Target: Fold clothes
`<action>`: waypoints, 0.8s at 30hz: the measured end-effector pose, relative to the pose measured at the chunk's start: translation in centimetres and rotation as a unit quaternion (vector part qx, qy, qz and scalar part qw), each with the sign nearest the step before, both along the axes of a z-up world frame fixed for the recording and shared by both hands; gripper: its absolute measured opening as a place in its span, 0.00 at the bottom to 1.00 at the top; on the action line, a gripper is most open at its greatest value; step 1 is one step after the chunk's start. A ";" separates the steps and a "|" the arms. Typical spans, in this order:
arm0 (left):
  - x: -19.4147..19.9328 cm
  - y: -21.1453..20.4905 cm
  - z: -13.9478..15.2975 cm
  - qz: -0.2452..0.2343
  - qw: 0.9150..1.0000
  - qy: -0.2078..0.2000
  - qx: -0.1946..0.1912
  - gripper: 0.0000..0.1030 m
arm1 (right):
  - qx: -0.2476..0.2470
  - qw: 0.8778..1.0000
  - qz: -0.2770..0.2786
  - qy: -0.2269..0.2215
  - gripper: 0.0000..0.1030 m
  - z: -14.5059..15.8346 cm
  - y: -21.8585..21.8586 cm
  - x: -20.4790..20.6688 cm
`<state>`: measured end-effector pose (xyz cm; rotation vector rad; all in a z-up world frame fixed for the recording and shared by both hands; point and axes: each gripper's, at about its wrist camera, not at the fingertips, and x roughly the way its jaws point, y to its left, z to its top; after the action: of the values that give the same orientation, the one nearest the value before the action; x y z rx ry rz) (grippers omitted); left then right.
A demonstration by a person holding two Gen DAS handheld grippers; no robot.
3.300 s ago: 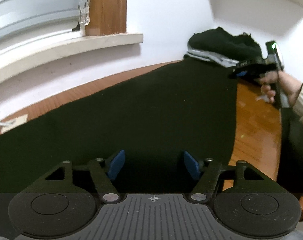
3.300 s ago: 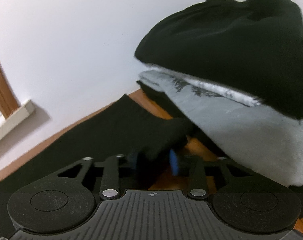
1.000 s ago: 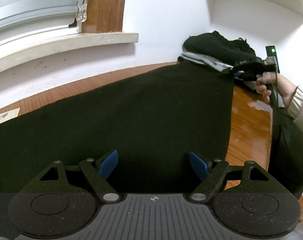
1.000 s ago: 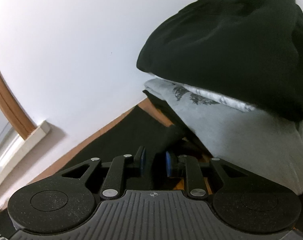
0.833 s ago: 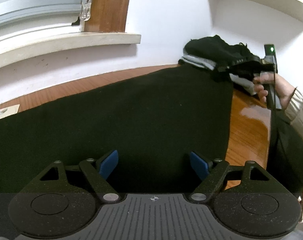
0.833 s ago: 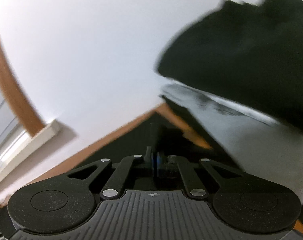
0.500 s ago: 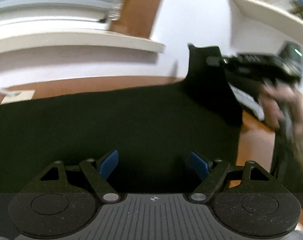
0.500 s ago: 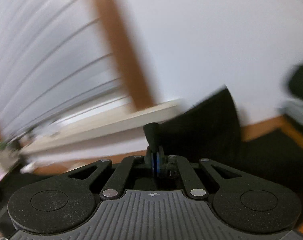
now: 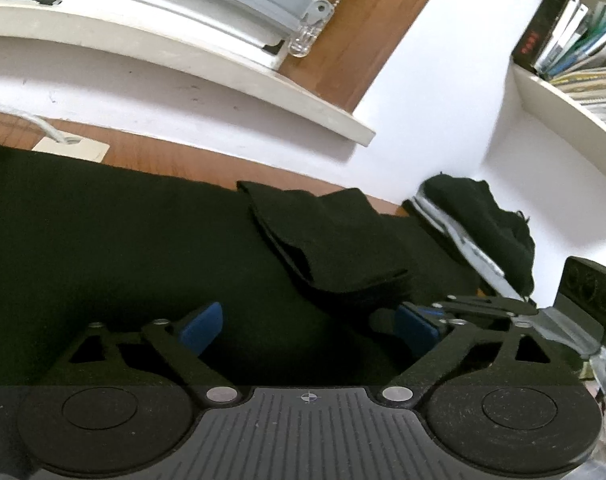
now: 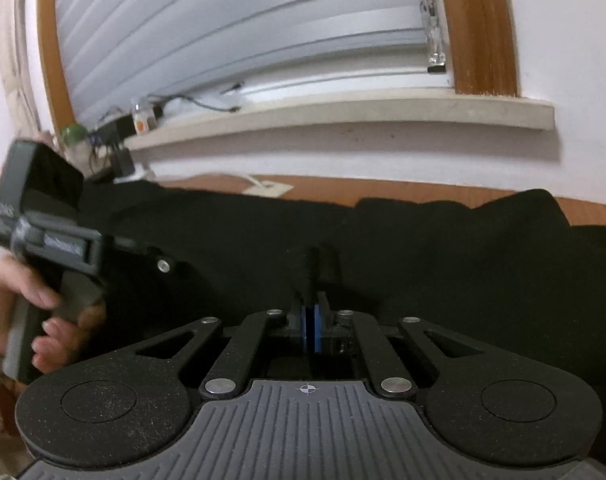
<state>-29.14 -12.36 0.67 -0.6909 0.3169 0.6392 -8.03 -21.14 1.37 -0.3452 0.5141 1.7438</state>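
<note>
A black garment [image 9: 123,240] lies spread over the wooden table [image 9: 151,148]. Its right-hand part is folded over as a thick flap [image 9: 335,240] on top of the rest. My left gripper [image 9: 309,328] hovers low over the near edge, its jaws opening wide. The cloth lies under the blue pads [image 9: 203,328], which press on nothing. My right gripper [image 10: 311,326] is shut on a pinch of the black garment [image 10: 463,248], and its jaws are starting to ease apart. In the left wrist view, the right gripper [image 9: 431,313] sits just beside the left one's right finger.
A stack of folded clothes [image 9: 479,220], black on grey, stands at the table's far right corner. A bookshelf [image 9: 563,40] hangs above it. A window sill [image 9: 183,60] and blinds run along the back wall. A hand [image 10: 43,320] holds the left tool.
My right gripper swung left from beside the stack, carrying the garment's far right corner over onto the cloth near my left gripper. The left gripper rolled and its jaws spread wider.
</note>
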 end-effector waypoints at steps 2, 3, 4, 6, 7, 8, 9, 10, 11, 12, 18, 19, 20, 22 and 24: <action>0.2 -0.1 0.0 -0.002 1.000 0.004 0.003 0.99 | -0.003 1.000 0.005 -0.026 0.15 0.0 -0.3 -0.7; 0.2 -0.1 0.0 -0.002 1.000 0.005 0.004 0.99 | -0.005 0.999 0.009 -0.040 0.25 -0.1 -0.2 -1.1; 0.2 -0.2 -0.1 -0.003 1.000 0.004 0.004 0.99 | -0.007 0.998 0.013 -0.054 0.33 -0.3 0.0 -1.6; 0.2 -0.2 -0.1 -0.003 1.000 0.004 0.003 0.99 | -0.007 0.997 0.022 -0.076 0.34 -0.4 0.0 -2.4; 0.2 -0.1 0.0 -0.004 1.000 0.004 0.002 1.00 | -0.006 0.996 0.027 -0.087 0.34 -0.5 0.0 -2.8; 0.2 -0.1 0.0 -0.004 1.000 0.006 0.002 1.00 | -0.006 0.995 0.030 -0.096 0.34 -0.5 0.0 -3.1; 0.3 -0.2 0.0 -0.005 1.000 0.008 0.003 1.00 | -0.003 0.994 0.031 -0.100 0.34 -0.4 0.1 -3.3; 0.4 -0.2 0.0 -0.005 1.000 0.011 0.004 1.00 | -0.003 0.994 0.032 -0.101 0.34 -0.4 0.1 -3.4; 0.4 -0.2 0.1 -0.005 1.000 0.013 0.005 1.00 | -0.004 0.994 0.032 -0.100 0.33 -0.4 0.2 -3.4; 0.5 -0.2 0.1 -0.006 1.000 0.016 0.007 1.00 | -0.005 0.995 0.031 -0.098 0.33 -0.3 0.3 -3.4; 1.0 0.3 0.6 0.003 1.000 0.021 -0.011 1.00 | 0.003 0.997 0.021 -0.071 0.04 0.1 0.1 -2.4; 1.0 0.9 0.7 0.006 1.000 0.012 -0.027 1.00 | 0.007 0.998 0.018 -0.062 0.04 0.2 0.0 -2.1; 1.0 1.5 0.8 0.008 0.999 -0.001 -0.044 1.00 | 0.014 0.998 0.015 -0.057 0.04 0.5 -0.2 -1.9; 1.1 3.2 0.9 0.013 0.995 -0.034 -0.089 0.99 | 0.027 0.998 0.010 -0.050 0.04 1.0 -0.6 -1.5; 1.5 4.9 1.0 0.019 0.990 -0.057 -0.125 0.96 | 0.036 0.998 0.006 -0.049 0.04 1.4 -0.9 -1.3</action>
<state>-27.63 -7.44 1.72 -0.9709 0.2812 0.5990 -9.31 -22.08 2.79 -0.3814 0.3769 1.7424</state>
